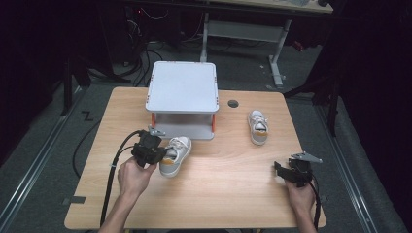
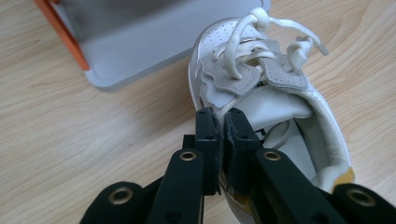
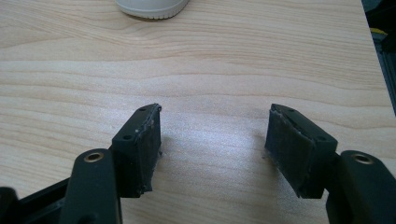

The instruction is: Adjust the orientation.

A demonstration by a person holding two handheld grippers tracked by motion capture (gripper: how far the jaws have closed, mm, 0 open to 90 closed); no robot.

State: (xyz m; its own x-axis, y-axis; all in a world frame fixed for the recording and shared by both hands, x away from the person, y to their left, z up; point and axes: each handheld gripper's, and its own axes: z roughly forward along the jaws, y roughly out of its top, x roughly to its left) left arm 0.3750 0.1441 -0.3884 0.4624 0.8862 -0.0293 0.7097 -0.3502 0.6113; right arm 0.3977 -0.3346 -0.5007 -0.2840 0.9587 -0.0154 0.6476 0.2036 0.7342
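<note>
White shoe (image 2: 261,93) in left tool (image 2: 223,121); toe toward grey shelf (image 2: 140,51)

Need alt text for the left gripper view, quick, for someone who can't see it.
The left gripper is shut on the side wall of a white lace-up shoe on the wooden table. A grey stand with an orange post sits beyond.

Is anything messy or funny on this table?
A little: the two shoes are split up. The left tool pinches one shoe by its side wall near the grey rack, while the other shoe sits alone farther right.
</note>
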